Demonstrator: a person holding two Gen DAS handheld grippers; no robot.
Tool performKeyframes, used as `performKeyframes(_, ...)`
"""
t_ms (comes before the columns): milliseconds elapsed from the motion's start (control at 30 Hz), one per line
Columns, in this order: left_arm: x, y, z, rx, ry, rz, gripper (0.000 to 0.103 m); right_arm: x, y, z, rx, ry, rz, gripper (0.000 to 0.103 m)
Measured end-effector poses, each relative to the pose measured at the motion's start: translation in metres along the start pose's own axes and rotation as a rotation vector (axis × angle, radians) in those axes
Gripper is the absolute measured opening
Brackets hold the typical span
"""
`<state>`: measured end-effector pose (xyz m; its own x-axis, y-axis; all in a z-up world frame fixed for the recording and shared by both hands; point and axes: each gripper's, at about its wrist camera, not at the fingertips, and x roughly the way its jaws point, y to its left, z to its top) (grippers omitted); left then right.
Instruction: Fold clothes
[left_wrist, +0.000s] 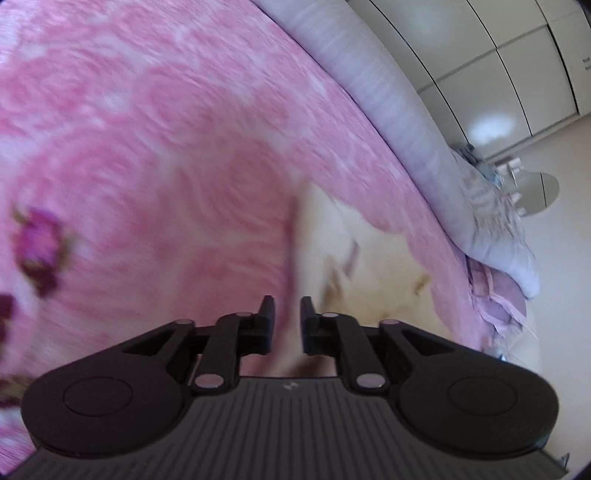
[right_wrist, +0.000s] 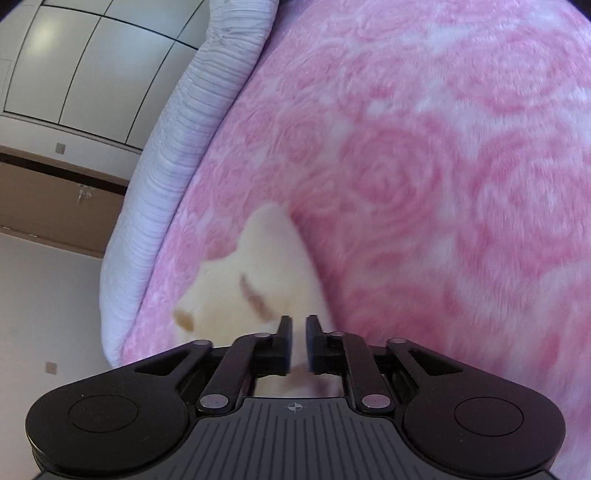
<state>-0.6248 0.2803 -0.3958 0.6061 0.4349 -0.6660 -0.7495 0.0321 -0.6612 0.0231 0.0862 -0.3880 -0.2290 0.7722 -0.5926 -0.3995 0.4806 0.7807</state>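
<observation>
A cream garment (left_wrist: 369, 266) with small brown marks lies on a pink rose-patterned blanket (left_wrist: 147, 147). My left gripper (left_wrist: 287, 314) hovers at the garment's left edge, its jaws a narrow gap apart, with cloth seen between them. In the right wrist view the same cream garment (right_wrist: 266, 266) lies on the blanket (right_wrist: 443, 166). My right gripper (right_wrist: 298, 332) sits over its near edge, jaws almost closed with cream cloth between them. Both views are blurred.
A lilac ribbed duvet (left_wrist: 406, 110) runs along the bed's edge, also in the right wrist view (right_wrist: 177, 166). White wardrobe doors (left_wrist: 498, 55) and pale floor lie beyond. A wooden cabinet (right_wrist: 48, 203) stands at the left.
</observation>
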Motion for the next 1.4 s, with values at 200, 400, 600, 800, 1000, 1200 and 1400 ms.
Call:
performKeyframes(200, -0.019, -0.027, -0.017, 0.263, 0.017, -0.010, 0.022, -0.028, 0.003, -0.005, -0.298, -0.040, -0.003, 0.035)
performKeyframes(400, 0.007, -0.071, -0.023, 0.436, 0.048, -0.005, 0.031, -0.021, 0.028, -0.027, -0.502, 0.058, 0.009, 0.036)
performKeyframes(600, 0.041, -0.094, -0.023, 0.575, 0.097, 0.128, 0.032, 0.000, 0.055, -0.032, -0.630, 0.094, -0.052, 0.036)
performKeyframes(800, 0.059, -0.099, -0.031, 0.635, 0.110, 0.152, 0.028, 0.032, 0.074, -0.042, -0.743, 0.147, -0.102, 0.036)
performKeyframes(1000, 0.049, -0.100, -0.037, 0.661, 0.057, 0.095, 0.005, 0.046, 0.083, -0.067, -0.944, 0.171, -0.207, 0.008)
performKeyframes(1200, 0.019, -0.108, -0.014, 0.637, -0.141, 0.019, 0.006, 0.011, 0.101, -0.064, -1.047, -0.038, -0.096, 0.007)
performKeyframes(1400, 0.063, -0.116, 0.019, 0.642, -0.187, 0.066, 0.006, 0.053, 0.101, -0.033, -1.018, -0.099, -0.157, 0.007)
